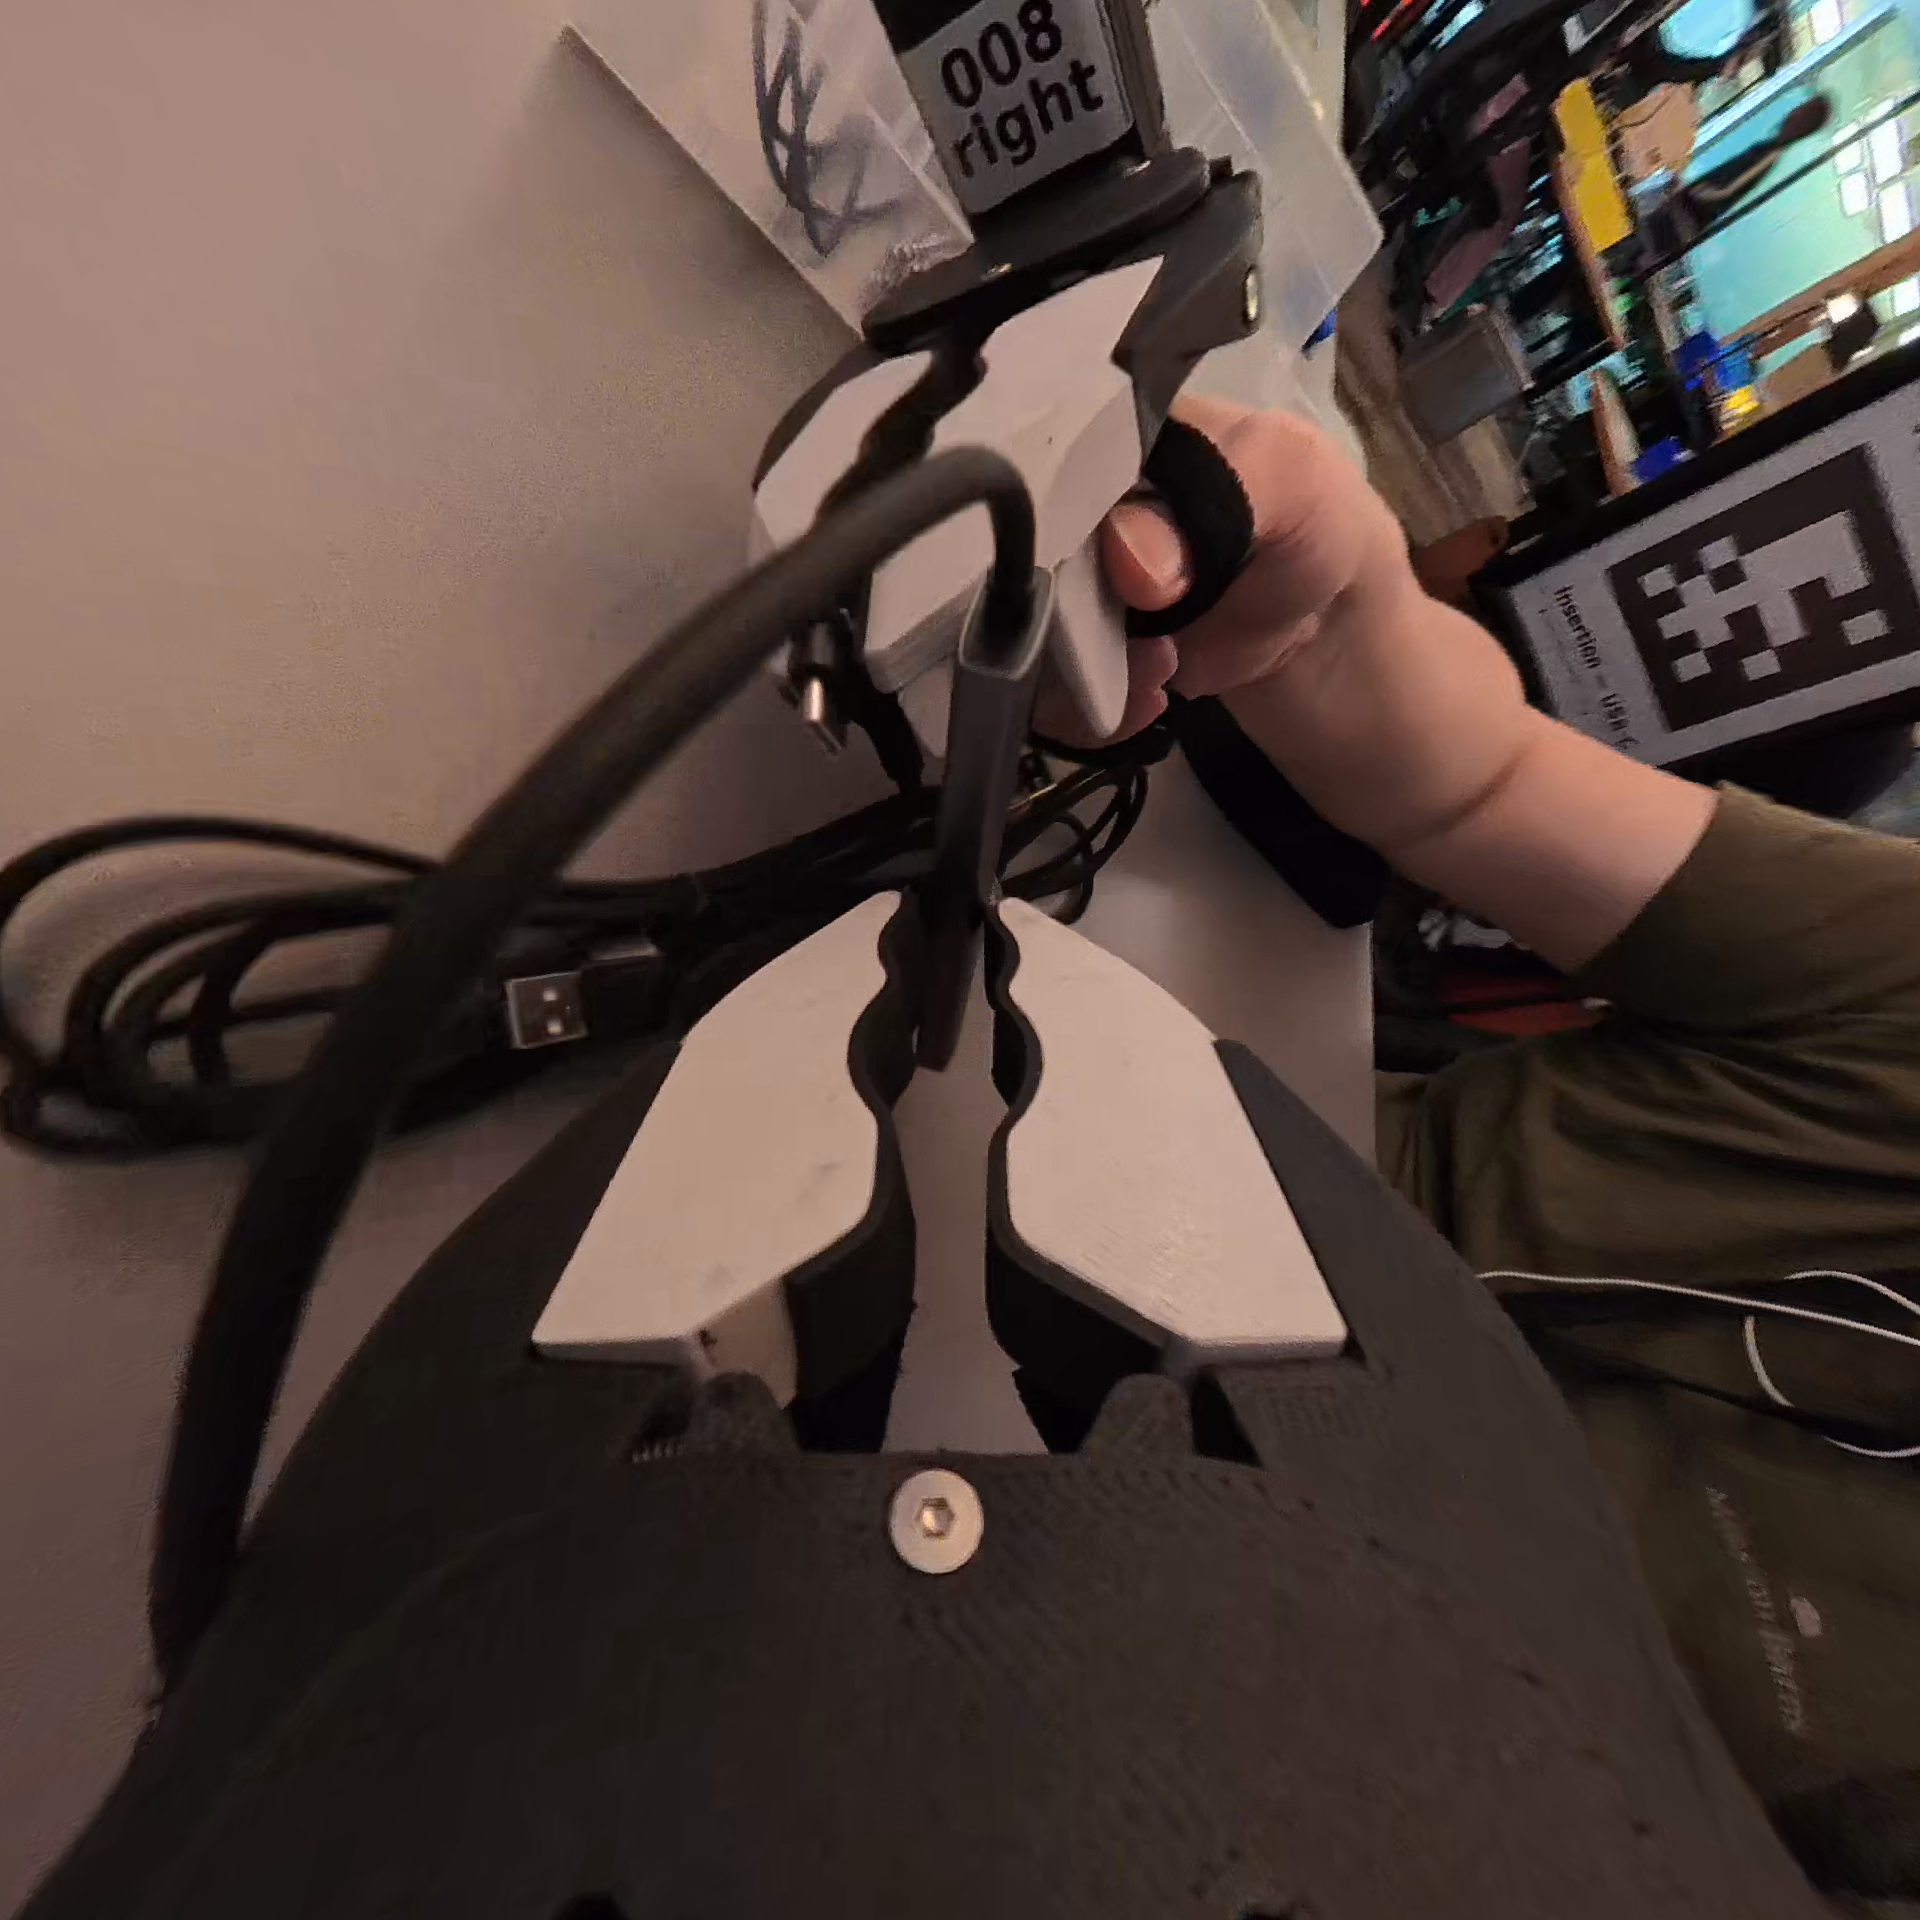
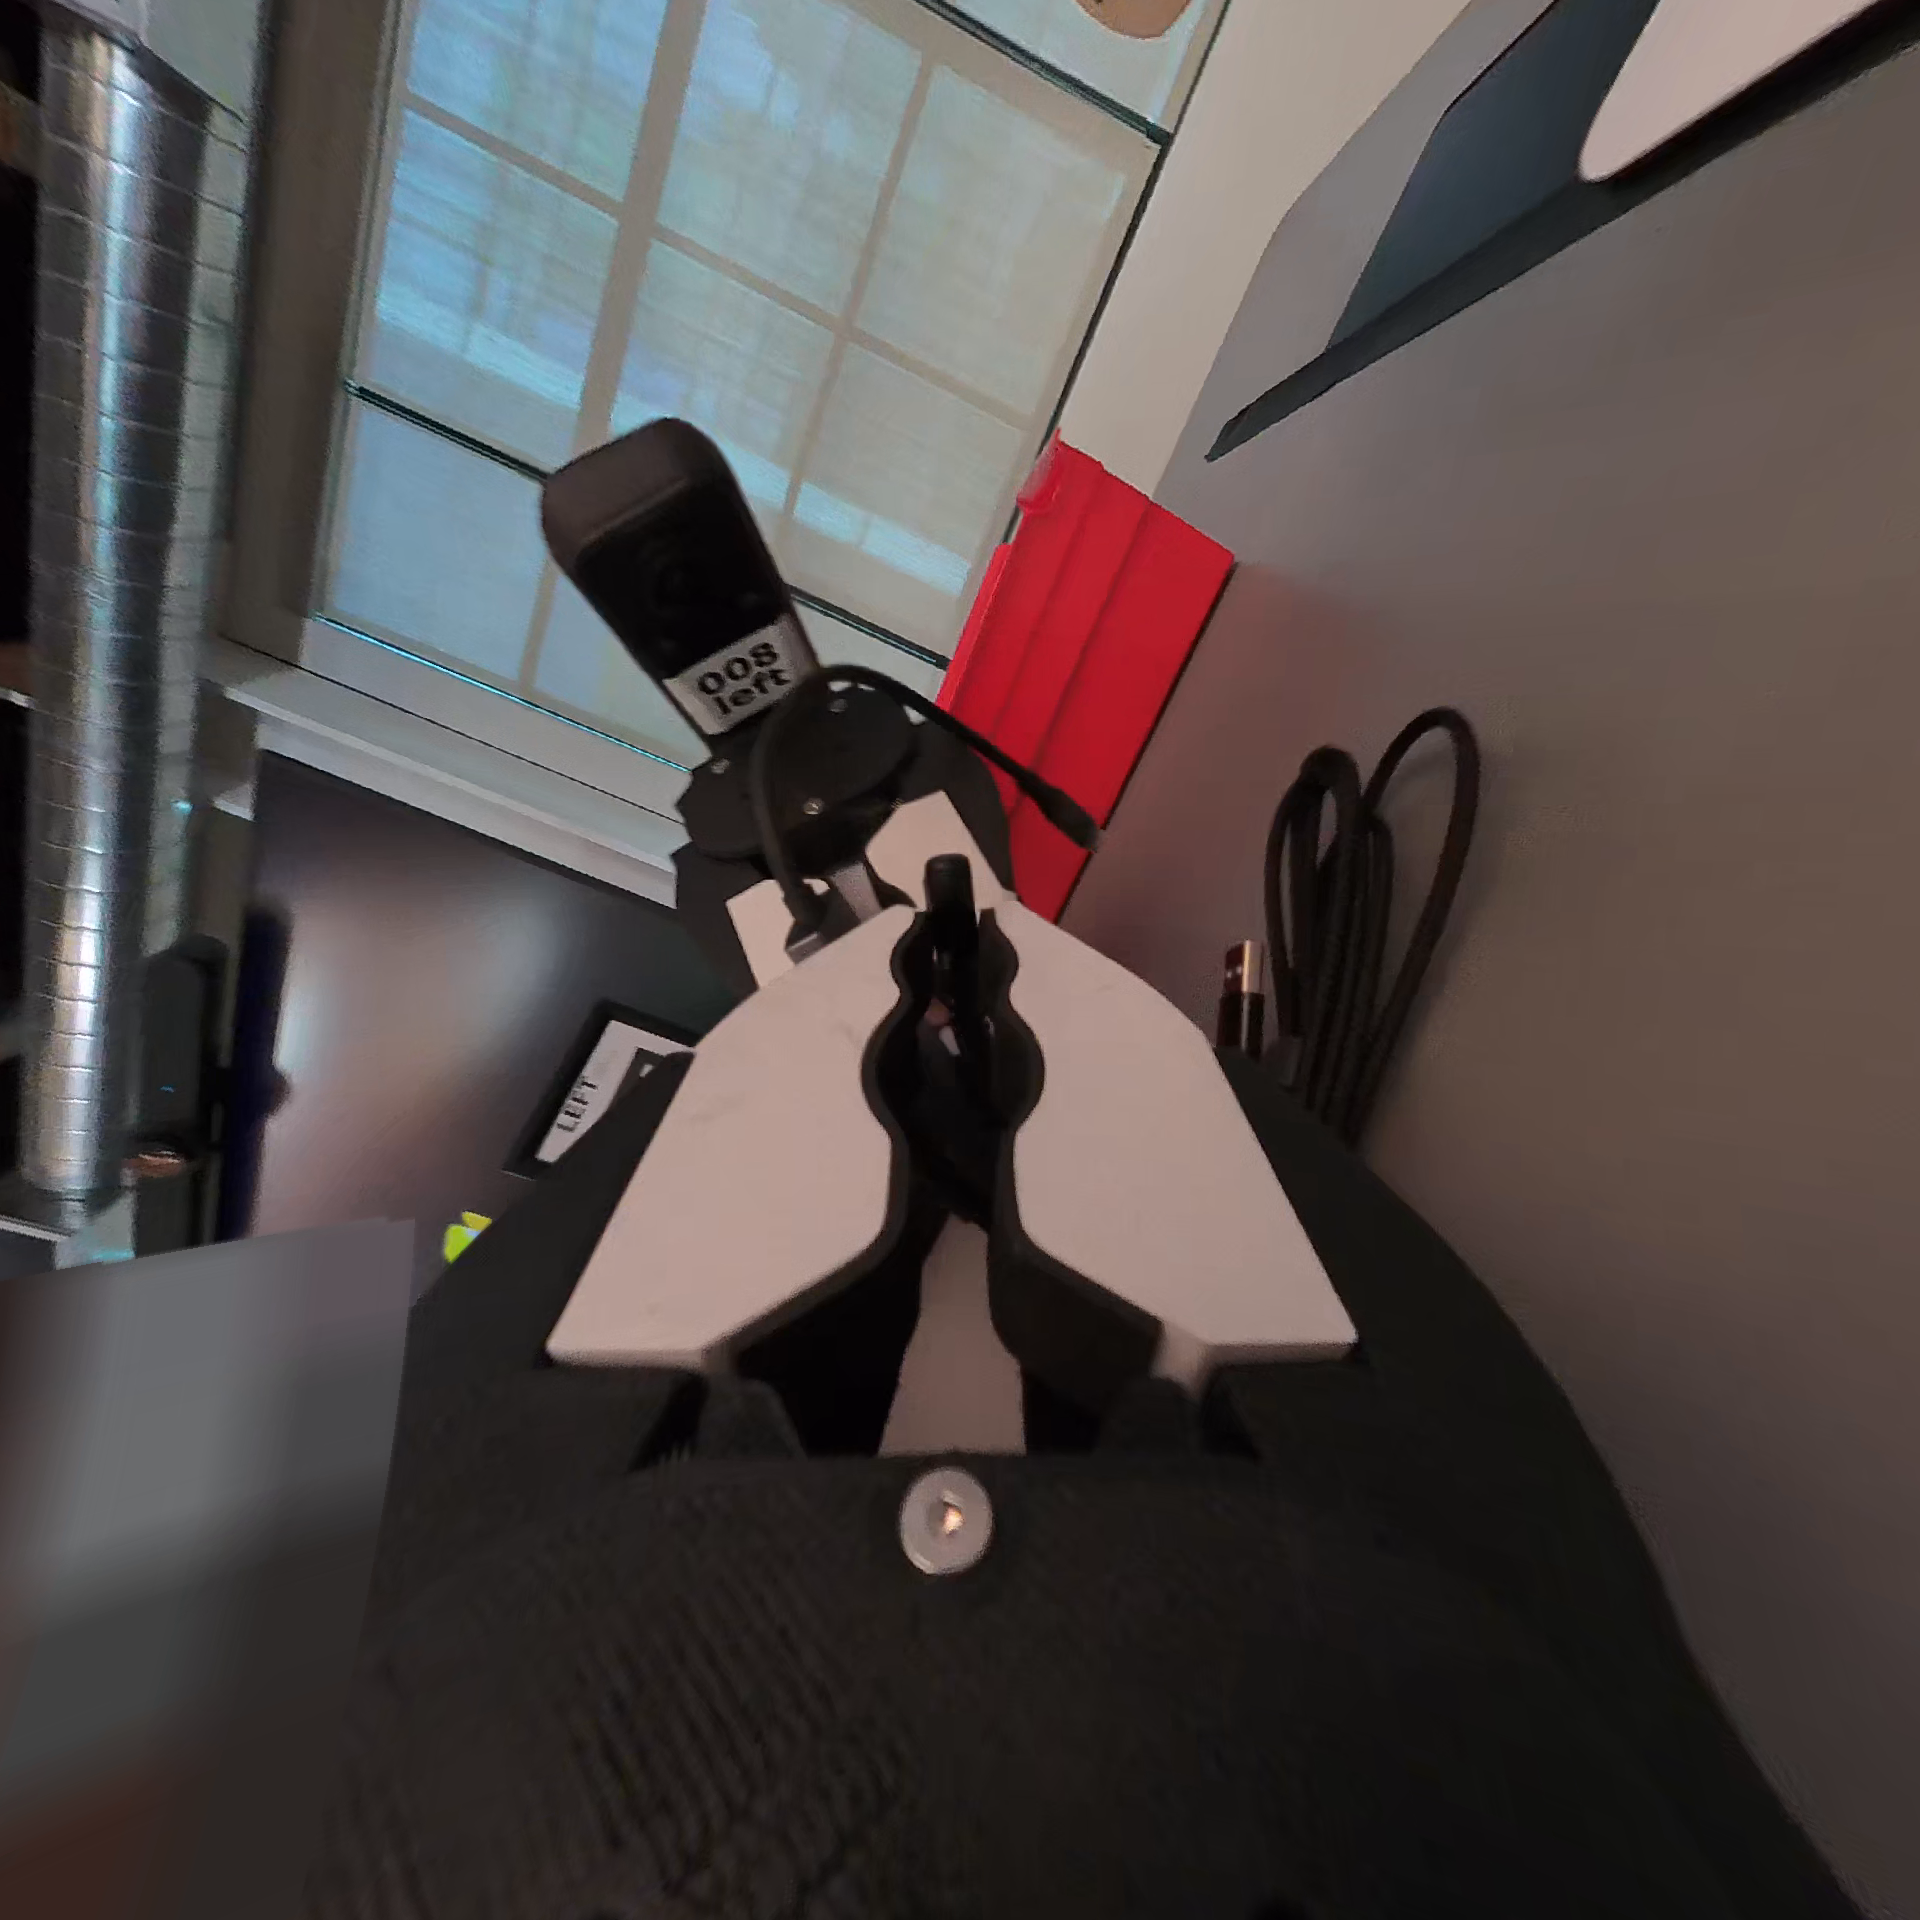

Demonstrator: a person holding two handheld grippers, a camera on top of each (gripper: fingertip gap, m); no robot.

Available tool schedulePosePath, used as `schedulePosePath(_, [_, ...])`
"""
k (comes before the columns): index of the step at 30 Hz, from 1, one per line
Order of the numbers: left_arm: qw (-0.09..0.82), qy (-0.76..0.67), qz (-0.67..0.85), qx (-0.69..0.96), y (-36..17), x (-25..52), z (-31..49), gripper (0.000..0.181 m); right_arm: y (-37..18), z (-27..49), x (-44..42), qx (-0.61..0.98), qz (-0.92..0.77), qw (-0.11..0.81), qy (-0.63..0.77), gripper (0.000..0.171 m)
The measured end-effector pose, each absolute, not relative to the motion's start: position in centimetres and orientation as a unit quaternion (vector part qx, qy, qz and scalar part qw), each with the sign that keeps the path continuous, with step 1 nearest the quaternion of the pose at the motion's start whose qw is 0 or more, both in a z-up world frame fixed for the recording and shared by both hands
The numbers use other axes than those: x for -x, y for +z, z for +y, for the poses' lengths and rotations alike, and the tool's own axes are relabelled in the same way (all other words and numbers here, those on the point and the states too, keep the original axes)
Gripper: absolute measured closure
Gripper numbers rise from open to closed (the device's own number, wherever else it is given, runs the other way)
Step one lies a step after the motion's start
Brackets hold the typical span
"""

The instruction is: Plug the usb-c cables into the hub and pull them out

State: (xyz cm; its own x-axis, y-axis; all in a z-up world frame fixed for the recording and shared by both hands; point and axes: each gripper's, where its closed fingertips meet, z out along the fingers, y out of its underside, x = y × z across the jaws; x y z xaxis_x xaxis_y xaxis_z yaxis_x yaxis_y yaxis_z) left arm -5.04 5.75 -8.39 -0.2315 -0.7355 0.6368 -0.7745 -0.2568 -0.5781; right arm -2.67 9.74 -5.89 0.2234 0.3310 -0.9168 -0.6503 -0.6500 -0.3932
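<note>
In the left wrist view my left gripper is shut on the lower end of a slim dark grey hub that points away from me. The hub's thick black lead leaves its far end and arcs left and down. My right gripper, held by a hand, faces me just beyond the hub's far end. A silver usb-c plug sticks out beside its fingers. In the right wrist view my right gripper is shut on a black usb-c cable. The left gripper sits close behind it.
Coiled black cables with a USB-A plug lie on the white table. A board with a black-and-white marker stands at the right, a clear plastic box behind. A red bin and another cable coil show in the right wrist view. One gripper's finger ends stand about 5 cm off the other's.
</note>
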Motion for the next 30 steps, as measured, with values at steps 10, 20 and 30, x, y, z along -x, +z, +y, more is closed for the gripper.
schedulePosePath(10, [0.016, 0.571, -0.584, -0.576, -8.7, 3.1, 4.8, 0.164, -6.4, 9.6, 2.5, 0.658, 0.128, 0.382, 0.636, 0.162])
schedulePosePath(20, [0.056, 0.549, -0.647, -0.527, -10.8, 4.7, 3.0, 0.159, -6.8, 9.6, 2.6, 0.662, 0.125, 0.38, 0.634, 0.163])
schedulePosePath(30, [0.133, 0.526, -0.68, -0.494, -11.7, 7.0, 1.0, 0.169, -7.0, 9.4, 3.2, 0.676, 0.106, 0.372, 0.627, 0.163])
